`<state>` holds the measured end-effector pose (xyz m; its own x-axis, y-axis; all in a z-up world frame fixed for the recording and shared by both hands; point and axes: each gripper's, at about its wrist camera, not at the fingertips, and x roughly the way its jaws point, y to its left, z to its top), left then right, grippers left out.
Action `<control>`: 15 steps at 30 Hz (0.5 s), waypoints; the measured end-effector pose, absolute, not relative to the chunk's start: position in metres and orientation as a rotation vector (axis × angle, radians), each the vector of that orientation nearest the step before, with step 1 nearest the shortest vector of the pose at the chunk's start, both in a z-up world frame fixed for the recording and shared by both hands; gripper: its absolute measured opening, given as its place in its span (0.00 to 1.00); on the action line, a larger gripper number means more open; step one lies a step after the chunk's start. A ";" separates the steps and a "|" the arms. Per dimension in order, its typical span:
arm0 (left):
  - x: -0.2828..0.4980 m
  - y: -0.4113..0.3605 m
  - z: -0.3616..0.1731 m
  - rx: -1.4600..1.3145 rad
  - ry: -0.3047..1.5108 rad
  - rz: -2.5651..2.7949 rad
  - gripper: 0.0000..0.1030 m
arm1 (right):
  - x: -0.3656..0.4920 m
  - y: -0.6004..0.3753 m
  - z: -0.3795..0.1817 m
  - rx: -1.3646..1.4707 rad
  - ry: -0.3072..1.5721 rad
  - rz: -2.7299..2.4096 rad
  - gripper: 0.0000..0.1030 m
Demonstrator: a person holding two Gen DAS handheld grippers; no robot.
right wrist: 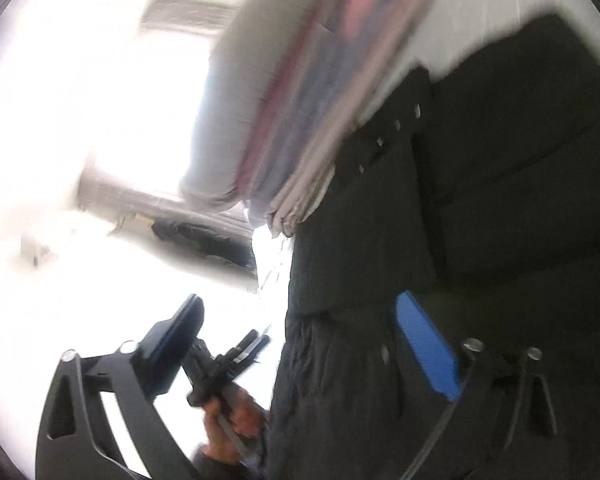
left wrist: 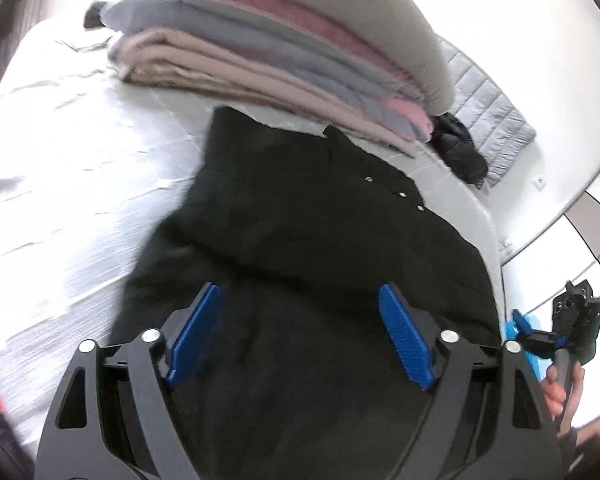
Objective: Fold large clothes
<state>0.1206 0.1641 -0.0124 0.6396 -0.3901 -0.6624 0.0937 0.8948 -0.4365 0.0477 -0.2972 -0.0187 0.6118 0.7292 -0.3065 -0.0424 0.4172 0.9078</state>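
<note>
Left tongs (left wrist: 300, 334) are seen spread wide, blue pads (left wrist: 196, 332) well apart, nothing pinched between them, just hanging over the black coat (left wrist: 300, 208). Same deal with the right tongs (right wrist: 300, 344): jaws are held wide, nothing is gripped, though that view is pretty smeared with blur.

From the left camera, the right tongs are also spotted at about 4 o'clock, gripped by a hand (left wrist: 560, 392) off the edge of the bed.

The coat is laid flat on the white sheet (left wrist: 60, 184). It's spread from 6 o'clock up towards the middle, along the bed's right edge. A soft crease is seen across it, and a row of metal snaps (left wrist: 402, 194) is lined up near its 1 o'clock side.

Bare sheet is left open at 9 o'clock, a bit wrinkled.

Further back, at 12 o'clock, a stack of folded blankets (left wrist: 260, 52) is piled just beyond the coat's far end, in beige, grey-blue and pink, with something pale and thick on top.

Past that, at 2 o'clock, a dark bundle (left wrist: 460, 148) is dumped beside a grey quilted pad (left wrist: 488, 120).
</note>
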 end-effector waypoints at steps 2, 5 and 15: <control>0.084 0.193 -0.002 -0.391 0.824 -0.273 0.85 | 0.004 -0.321 -0.002 0.945 0.784 0.524 0.93; 0.026 0.242 0.001 -0.399 0.824 -0.235 0.87 | -0.070 -0.372 -0.007 0.861 0.847 0.393 0.93; -0.061 0.332 -0.058 -0.672 1.026 -0.110 0.88 | -0.172 -0.417 -0.078 1.067 1.038 0.431 0.93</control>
